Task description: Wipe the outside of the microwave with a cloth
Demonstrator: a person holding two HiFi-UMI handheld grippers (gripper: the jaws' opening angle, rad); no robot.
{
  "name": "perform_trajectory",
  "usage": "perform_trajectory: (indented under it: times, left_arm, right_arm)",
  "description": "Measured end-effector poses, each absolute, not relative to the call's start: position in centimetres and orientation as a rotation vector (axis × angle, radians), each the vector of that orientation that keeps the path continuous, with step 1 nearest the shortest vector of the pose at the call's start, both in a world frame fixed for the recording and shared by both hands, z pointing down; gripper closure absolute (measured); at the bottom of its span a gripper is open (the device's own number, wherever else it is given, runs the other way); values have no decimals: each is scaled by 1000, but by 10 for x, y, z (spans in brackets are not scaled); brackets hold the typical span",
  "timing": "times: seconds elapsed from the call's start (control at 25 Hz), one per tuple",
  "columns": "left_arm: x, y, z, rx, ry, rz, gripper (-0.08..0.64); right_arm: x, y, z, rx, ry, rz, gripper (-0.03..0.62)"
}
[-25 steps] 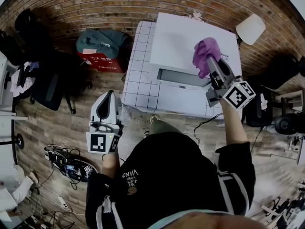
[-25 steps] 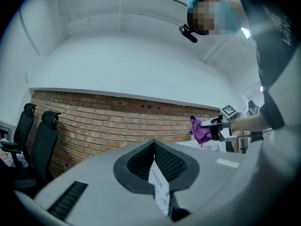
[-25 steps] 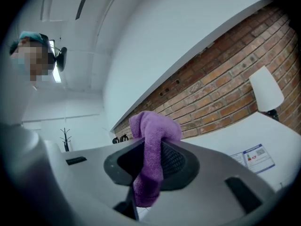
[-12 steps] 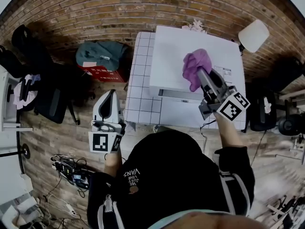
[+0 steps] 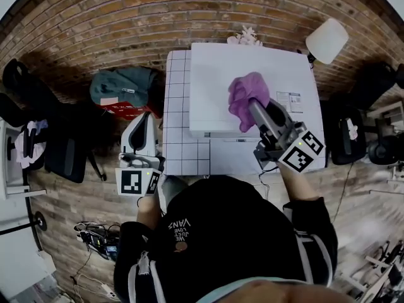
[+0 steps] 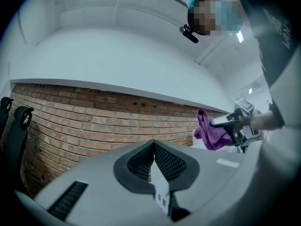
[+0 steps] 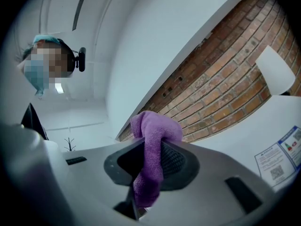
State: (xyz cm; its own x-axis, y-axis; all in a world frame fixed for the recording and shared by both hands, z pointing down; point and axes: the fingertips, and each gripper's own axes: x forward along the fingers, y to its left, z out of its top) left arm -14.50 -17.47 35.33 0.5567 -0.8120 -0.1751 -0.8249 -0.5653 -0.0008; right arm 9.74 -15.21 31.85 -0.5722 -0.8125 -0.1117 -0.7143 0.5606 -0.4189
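Sticker [image 5: 288, 101] print on the microwave [image 5: 214, 87] (too small to read); cloth [image 7: 149, 173] tail buried between jaws.

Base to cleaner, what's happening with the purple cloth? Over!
Right gripper shut on purple cloth, over microwave top. Left gripper shut, empty. Nothing blocking.

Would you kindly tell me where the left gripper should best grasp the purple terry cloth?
Probably the bunched end of the purple terry cloth, beyond the right gripper's jaws, coming from the left: it bulges free over the white microwave.
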Motion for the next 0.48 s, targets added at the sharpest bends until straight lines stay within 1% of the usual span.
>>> perform_trajectory:
  times: [0.24,0.48]
  left_arm:
    - [-147,-210,357,-2797,1218,265,551]
    - [-171,-240,355,-2951,910,223,549]
  right_arm:
    - [79,-153,316,-1414,2396,-400,531]
    - [51,-148,308,-1677,2199,-332,530]
